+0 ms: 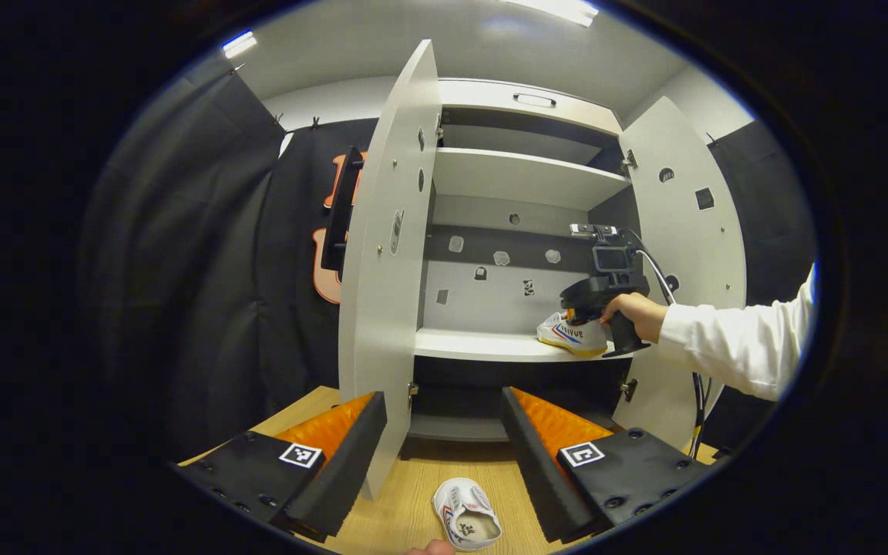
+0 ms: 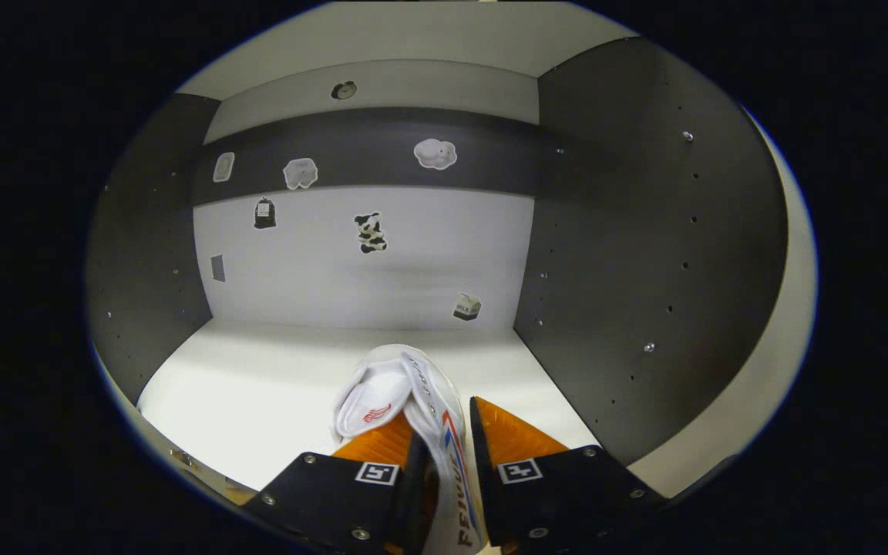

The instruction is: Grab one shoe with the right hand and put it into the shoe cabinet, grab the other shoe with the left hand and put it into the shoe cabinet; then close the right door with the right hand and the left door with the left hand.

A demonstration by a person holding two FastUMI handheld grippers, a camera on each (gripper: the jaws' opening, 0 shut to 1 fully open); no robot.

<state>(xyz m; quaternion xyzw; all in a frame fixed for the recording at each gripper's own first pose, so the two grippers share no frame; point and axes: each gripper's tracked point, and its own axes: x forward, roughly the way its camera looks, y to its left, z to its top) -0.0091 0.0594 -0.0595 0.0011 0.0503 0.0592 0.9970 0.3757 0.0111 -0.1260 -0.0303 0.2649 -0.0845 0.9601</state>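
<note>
step: setting the first shoe on the cabinet shelf.
right gripper: fingers pinch the shoe's side wall, lower centre of its view; seen from the left gripper view at centre right, the sole looks on or just above the shelf.
advice: let the sole sit flat, then spread the fingers and back straight out.
left gripper: fingers spread, holding nothing.
second shoe: on the floor, bottom centre, between those fingers.
doors: left door and right door both open.

The person's got a white long sleeve, and the right gripper is a chunky black pistol-grip rig — small camera on top, dark cable trailing off it.
</note>
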